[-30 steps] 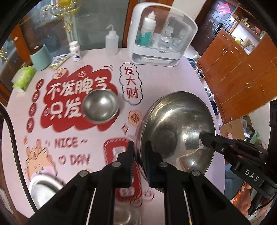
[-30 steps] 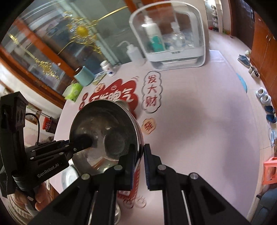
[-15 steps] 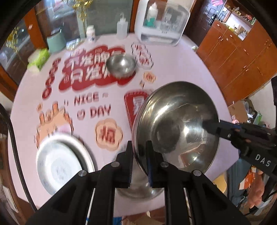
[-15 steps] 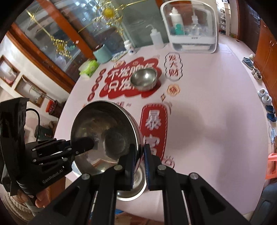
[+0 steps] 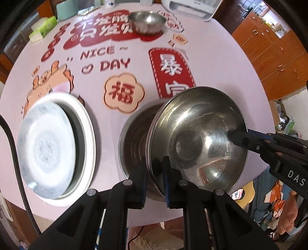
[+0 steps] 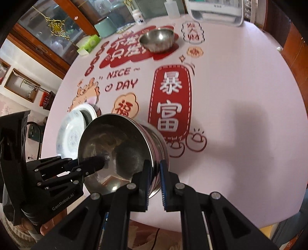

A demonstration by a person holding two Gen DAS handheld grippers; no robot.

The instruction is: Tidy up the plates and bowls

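Observation:
Both grippers are shut on the rim of a large steel bowl point(image 5: 198, 138), which also shows in the right wrist view point(image 6: 115, 146). My left gripper point(image 5: 155, 169) pinches its near rim; my right gripper point(image 6: 154, 173) pinches the opposite rim. The bowl is tilted and sits partly inside another steel bowl point(image 5: 134, 134) at the table's near edge. A white patterned plate point(image 5: 46, 150) lies tilted in a white dish point(image 5: 86, 138) to the left. A small steel bowl point(image 5: 147, 22) stands at the far side.
The round table point(image 6: 240, 96) has a pink printed cloth. At its far edge stand a white storage box point(image 6: 215, 9), bottles point(image 6: 172, 9), a teal cup point(image 6: 105, 28) and a green tissue pack point(image 6: 89, 43). Wooden cabinets point(image 5: 273, 48) stand to the right.
Both grippers carried the large bowl back toward the near edge and down into the other steel bowl. The plates at the left came closer in view.

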